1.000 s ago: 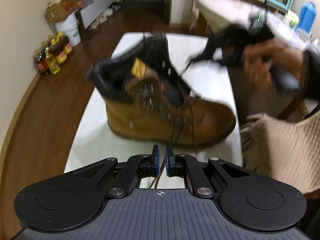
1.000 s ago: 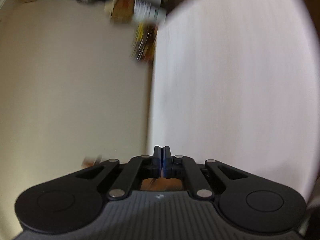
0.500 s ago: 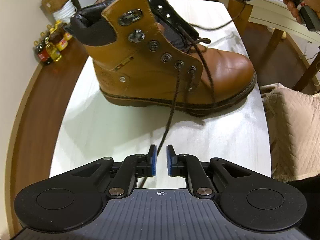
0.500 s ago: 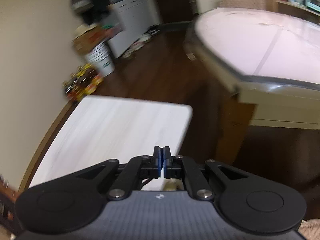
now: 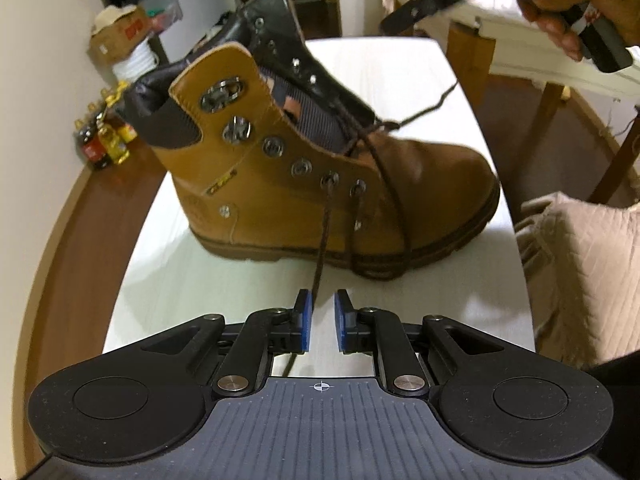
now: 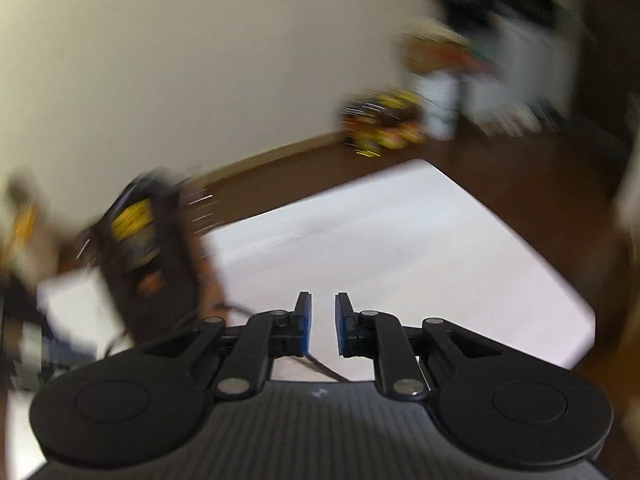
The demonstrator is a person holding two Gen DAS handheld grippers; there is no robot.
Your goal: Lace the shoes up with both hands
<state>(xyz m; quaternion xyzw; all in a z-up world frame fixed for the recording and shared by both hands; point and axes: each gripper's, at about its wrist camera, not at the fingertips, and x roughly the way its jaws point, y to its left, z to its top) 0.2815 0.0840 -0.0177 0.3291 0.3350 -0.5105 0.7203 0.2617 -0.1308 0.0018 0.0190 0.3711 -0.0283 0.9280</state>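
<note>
A tan leather boot [image 5: 320,184] stands upright on the small white table [image 5: 400,64], toe to the right. A dark brown lace [image 5: 322,240] drops from a lower eyelet and passes between the pads of my left gripper [image 5: 320,320]. Its jaws are opening and do not press the lace. The other lace end [image 5: 432,108] trails off to the right. My right gripper [image 5: 400,20] hovers above the table's far right, held by a hand [image 5: 560,12]. In its own blurred view the right gripper [image 6: 320,320] is opening, with a lace strand [image 6: 320,366] under it and nothing pinched. The boot [image 6: 160,260] is at its left.
Bottles [image 5: 104,140] stand on the dark wooden floor by the wall, near a cardboard box [image 5: 120,36] on a white bucket. A larger pale table [image 5: 540,68] stands at the right, with a quilted beige cloth [image 5: 580,280] below it. The small table [image 6: 400,240] ends close behind the boot.
The left jaws have parted wider around the lace and the gripper has sunk a little. The right gripper went from shut to open, rolled, and swung back toward the small table and boot.
</note>
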